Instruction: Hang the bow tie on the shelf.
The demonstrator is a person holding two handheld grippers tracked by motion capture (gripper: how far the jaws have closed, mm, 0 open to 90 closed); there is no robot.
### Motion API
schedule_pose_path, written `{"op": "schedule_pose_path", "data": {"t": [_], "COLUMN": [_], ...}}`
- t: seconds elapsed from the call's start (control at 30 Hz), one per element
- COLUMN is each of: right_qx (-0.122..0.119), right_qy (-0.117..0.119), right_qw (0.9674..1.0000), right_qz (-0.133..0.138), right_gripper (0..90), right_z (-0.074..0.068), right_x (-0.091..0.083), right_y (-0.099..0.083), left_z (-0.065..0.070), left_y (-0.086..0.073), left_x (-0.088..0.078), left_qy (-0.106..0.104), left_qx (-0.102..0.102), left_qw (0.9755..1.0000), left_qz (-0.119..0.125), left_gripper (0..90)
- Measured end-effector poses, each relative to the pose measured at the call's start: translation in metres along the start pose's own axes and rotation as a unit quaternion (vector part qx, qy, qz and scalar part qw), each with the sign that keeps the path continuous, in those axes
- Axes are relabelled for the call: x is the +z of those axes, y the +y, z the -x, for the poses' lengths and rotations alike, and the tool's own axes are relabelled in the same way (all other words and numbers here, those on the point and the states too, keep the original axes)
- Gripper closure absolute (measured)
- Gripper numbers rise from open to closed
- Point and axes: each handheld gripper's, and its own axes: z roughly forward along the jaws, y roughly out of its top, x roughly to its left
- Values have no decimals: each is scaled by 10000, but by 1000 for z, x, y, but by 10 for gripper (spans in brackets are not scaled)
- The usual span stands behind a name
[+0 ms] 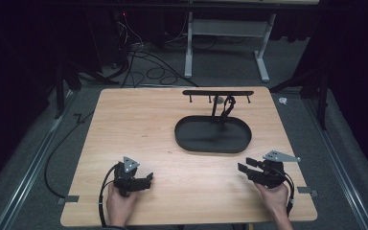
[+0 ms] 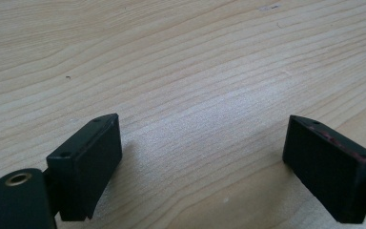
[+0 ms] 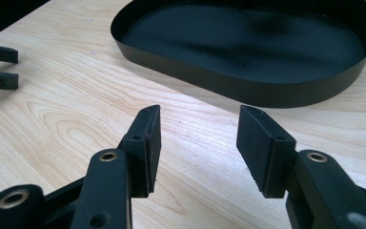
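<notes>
Two black hand-held grippers low over a pale wood-grain desk (image 1: pixel 139 120): left hand-held gripper (image 1: pixel 148 179) wide open and empty, right hand-held gripper (image 1: pixel 244 165) partly open and empty, aimed at the black oval metal tray (image 1: pixel 212 148) nearby, beneath a black hook rail (image 1: pixel 218 93).

A pale wooden worktop (image 1: pixel 139 129) is seen on grey carpet (image 1: pixel 28 158). Cables (image 1: pixel 143 64) are strewn at 11 o'clock (beyond the far edge), and a white table frame (image 1: pixel 225 31) stands at 12 o'clock.
</notes>
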Motion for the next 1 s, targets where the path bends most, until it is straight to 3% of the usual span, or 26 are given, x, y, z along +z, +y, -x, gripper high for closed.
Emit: {"op": "schedule_pose_path", "data": {"t": [1.0], "right_qx": [-178], "right_qy": [-249], "right_qw": [9988], "right_qz": [-375], "right_gripper": [524], "right_z": [-2], "right_x": [28], "right_y": [0], "left_z": [0], "left_y": [0], "left_x": [0], "left_qy": [1], "left_qx": [-2], "left_qw": [10000], "left_qz": [-1], "left_gripper": [133]}}
